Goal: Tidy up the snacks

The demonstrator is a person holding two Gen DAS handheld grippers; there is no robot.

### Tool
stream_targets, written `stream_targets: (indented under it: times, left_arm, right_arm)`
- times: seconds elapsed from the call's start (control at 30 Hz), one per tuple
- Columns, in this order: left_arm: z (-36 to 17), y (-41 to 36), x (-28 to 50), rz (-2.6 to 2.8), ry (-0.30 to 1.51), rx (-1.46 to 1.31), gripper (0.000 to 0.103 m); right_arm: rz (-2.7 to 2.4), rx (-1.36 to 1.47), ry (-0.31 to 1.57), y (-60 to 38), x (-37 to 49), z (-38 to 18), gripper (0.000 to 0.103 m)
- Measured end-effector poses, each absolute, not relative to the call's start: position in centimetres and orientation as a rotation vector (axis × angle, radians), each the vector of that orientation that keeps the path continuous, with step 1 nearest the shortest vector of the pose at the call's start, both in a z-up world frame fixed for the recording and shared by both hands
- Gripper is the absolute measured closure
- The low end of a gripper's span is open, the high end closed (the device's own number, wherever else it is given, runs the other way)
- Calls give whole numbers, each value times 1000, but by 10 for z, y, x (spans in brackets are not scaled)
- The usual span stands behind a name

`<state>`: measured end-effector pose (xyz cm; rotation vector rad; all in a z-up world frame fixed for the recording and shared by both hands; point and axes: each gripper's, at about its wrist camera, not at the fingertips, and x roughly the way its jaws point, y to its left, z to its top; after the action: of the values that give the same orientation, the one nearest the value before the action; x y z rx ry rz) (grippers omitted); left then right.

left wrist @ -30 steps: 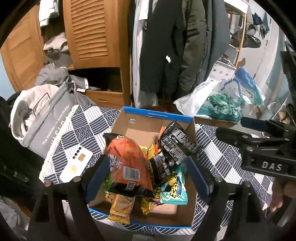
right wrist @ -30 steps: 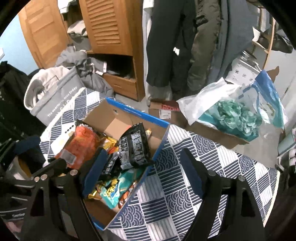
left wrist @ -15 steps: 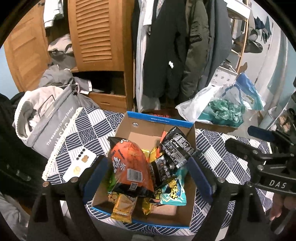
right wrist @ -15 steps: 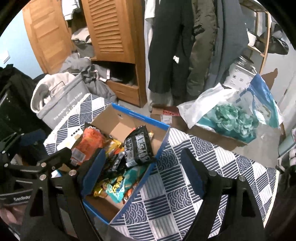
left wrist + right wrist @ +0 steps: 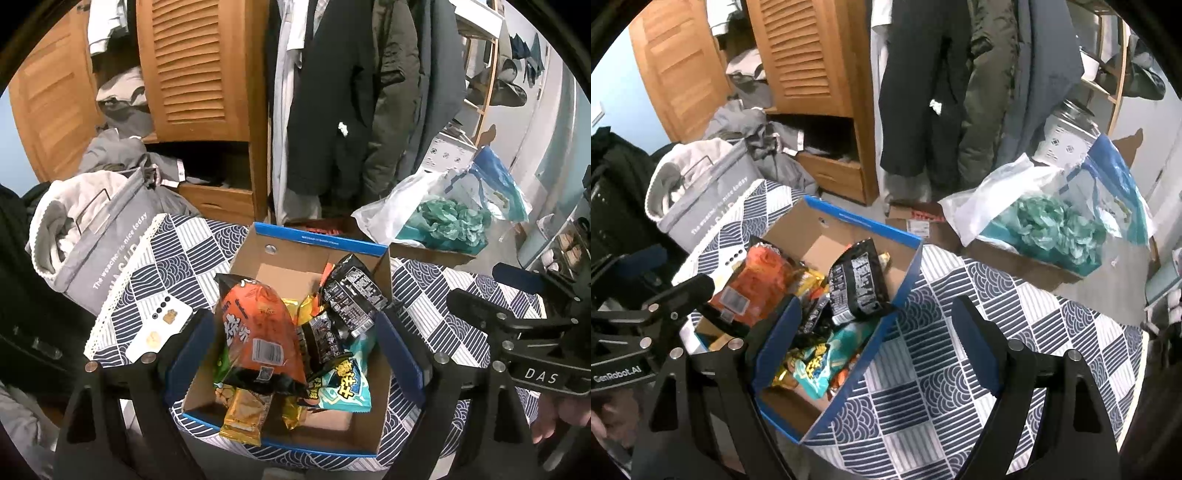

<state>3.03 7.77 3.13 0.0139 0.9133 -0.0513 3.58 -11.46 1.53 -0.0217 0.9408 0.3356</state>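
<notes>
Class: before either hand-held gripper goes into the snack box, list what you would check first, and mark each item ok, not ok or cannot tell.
1. Left hand-held gripper open and empty: ok.
2. Right hand-held gripper open and empty: ok.
3. Cardboard box open-topped, snacks reachable: ok.
4. Orange snack bag on top of the pile, unobstructed: ok.
5. Black snack bag lying flat: not ok, it leans against the box wall.
6. Destination for sorted snacks: cannot tell.

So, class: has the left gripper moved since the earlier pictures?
Yes. The left gripper has pulled back and up from the snack box; the wardrobe door sits lower in view.
</notes>
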Motion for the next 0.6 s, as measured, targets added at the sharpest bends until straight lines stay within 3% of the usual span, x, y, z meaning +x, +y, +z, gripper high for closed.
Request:
stream_targets:
  times: [0.6]
  left_arm:
    - [31,74,28,-47,910,16,13]
  right_arm:
    - [335,-21,937,-116,35,16,20]
